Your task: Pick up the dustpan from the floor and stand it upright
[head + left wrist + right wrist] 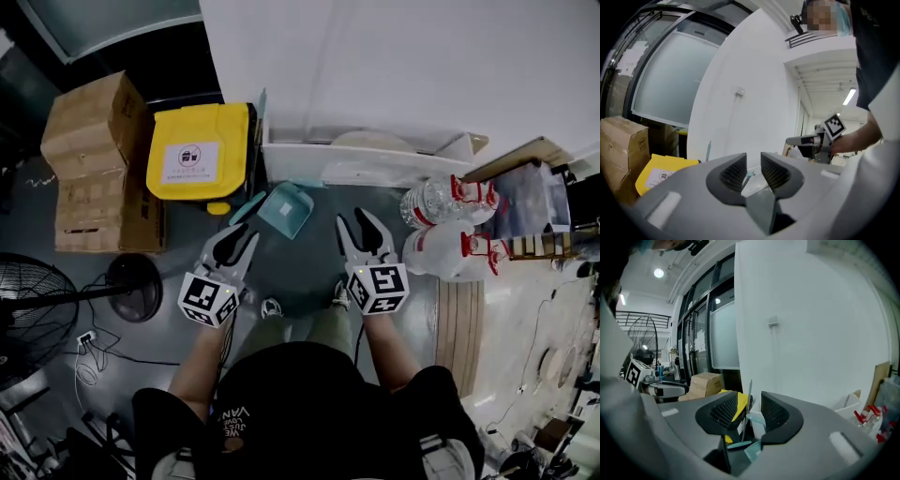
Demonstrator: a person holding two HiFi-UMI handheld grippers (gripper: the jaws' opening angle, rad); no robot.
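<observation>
The teal dustpan rests on the grey floor in front of the white wall, its handle pointing left toward the yellow bin. Whether it leans on the white box behind it I cannot tell. My left gripper hangs open and empty just short of the handle, apart from it. My right gripper is open and empty to the right of the pan. In the left gripper view the open gripper frames a bit of the pan. The right gripper looks over the dustpan.
A yellow-lidded bin stands left of the dustpan, with cardboard boxes beyond it. A thin teal stick leans on the wall corner. A white box lies behind the pan, water bottles at right, a fan at left.
</observation>
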